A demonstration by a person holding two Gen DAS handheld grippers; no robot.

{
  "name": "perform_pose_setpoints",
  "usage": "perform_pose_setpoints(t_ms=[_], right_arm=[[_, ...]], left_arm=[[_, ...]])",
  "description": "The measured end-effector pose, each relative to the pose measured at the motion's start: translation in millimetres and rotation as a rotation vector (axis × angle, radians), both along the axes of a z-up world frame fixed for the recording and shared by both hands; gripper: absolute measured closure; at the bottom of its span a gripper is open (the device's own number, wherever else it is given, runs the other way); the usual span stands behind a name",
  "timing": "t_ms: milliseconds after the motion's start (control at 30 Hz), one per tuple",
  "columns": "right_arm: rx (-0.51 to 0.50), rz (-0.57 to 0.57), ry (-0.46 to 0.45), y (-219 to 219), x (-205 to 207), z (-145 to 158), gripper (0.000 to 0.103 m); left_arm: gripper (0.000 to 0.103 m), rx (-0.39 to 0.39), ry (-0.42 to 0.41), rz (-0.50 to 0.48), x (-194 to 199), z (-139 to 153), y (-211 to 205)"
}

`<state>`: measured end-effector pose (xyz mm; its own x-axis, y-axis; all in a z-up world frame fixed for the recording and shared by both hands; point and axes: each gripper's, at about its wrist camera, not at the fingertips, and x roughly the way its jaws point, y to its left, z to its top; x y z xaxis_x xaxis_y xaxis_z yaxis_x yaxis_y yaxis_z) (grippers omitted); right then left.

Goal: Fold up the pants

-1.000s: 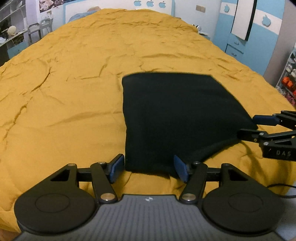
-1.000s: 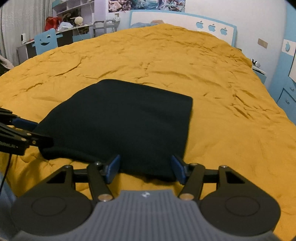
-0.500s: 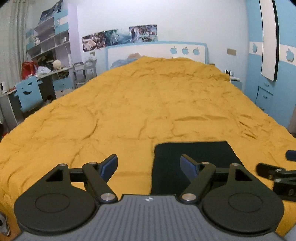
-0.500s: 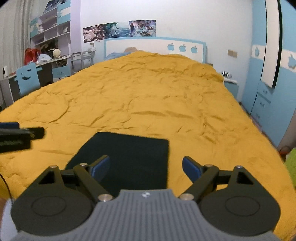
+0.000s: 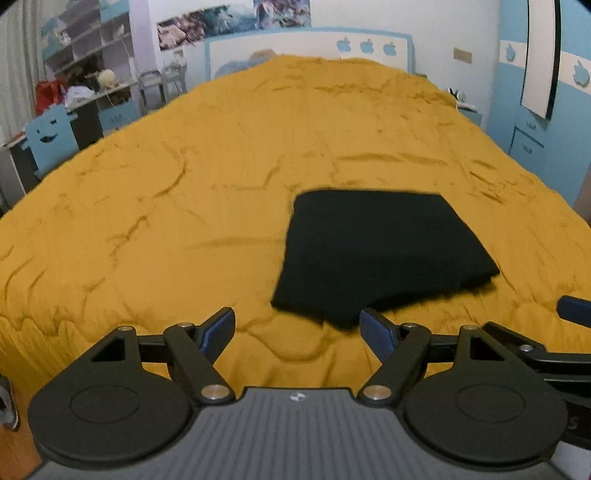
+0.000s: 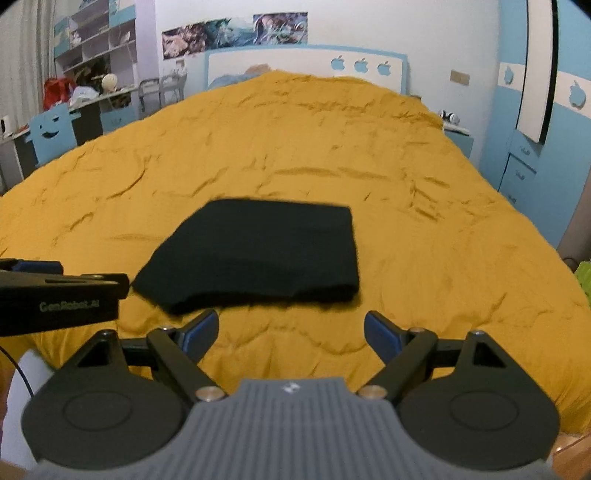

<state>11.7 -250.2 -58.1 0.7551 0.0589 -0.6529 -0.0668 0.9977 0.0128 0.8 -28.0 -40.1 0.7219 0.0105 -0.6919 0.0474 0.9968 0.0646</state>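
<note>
Low in the left wrist view, the left gripper [image 5: 297, 330] fills the bottom of the frame, its 2 blue-tipped fingers [image 5: 221, 325] spread wide apart with nothing between them, only quilt under the gap. At the lower right edge of that same view, part of the right gripper [image 5: 546, 332] pokes in. In the right wrist view the right gripper [image 6: 291, 330] sits along the bottom, its jaws likewise parted and bare, and the left gripper's side, printed with a maker's name, juts in from the left edge at mid-height.

Just beyond both sets of fingertips lie the black pants [image 5: 376, 258], folded into a compact, roughly square bundle resting flat on the yellow quilt [image 5: 184, 206]. Neither claw touches the cloth; both hang short of its near edge. In the left wrist view the bundle sits right of centre; in the right wrist view the pants [image 6: 258, 251] sit centre-left, with a layered, slightly uneven near edge.

Past the pants the rumpled quilt [image 6: 424, 206] runs up to a white and blue headboard [image 6: 306, 62] with 3 apple shapes, in the upper middle of the frame. Posters [image 6: 236, 33] hang above it. In the upper left stand shelves [image 6: 92, 48], a cluttered desk and a blue chair [image 6: 50, 133] with a face cut-out. Blue cabinets [image 6: 535, 158] take the right side.
</note>
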Motion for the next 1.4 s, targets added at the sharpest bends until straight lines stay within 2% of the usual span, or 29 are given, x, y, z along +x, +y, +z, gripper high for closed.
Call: perform_pose_setpoints(t_ms=[1400], right_arm=[[0.027, -0.003, -0.014, -8.2, -6.7, -2.2, 0.021]], left_arm=[[0.013, 0.005, -0.016, -0.006, -13.0, 1.5, -7.1]])
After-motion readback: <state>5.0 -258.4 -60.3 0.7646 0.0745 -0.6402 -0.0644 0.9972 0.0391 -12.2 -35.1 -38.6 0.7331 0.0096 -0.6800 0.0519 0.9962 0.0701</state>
